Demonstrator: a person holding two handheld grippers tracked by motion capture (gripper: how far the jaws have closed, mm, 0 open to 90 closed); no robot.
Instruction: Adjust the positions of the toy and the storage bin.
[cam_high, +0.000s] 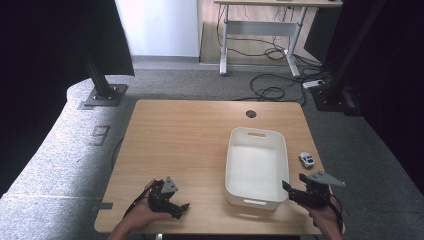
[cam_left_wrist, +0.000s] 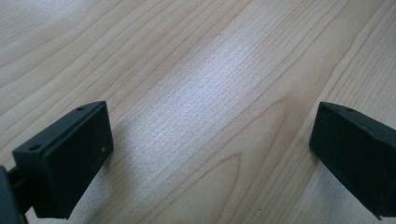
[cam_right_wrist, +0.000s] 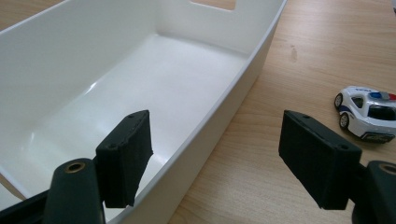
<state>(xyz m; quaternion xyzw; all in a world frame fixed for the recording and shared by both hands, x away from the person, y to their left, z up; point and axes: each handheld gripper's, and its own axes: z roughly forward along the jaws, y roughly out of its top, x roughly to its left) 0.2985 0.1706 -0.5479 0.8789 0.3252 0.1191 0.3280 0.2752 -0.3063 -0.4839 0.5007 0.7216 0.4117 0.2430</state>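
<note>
Your right gripper (cam_high: 291, 190) stood wide, empty, straddling the white bin's (cam_high: 234, 165) right wall near the table's (cam_high: 180, 130) front right corner; the toy police car (cam_high: 306, 159) sat by the right edge. Your left gripper (cam_high: 184, 210) gaped empty near the front edge.

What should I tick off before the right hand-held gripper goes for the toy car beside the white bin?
1. Right hand-held gripper open, nothing between the jaws: ok.
2. Toy car upright on its wheels on the table, apart from the bin: ok.
3. Jaws lined up with the car: not ok; they straddle the bin's rim, and the car sits off to one side.
4. White bin empty, room for the car: ok.
5. Left hand-held gripper open over bare wood, out of the way: ok.
</note>
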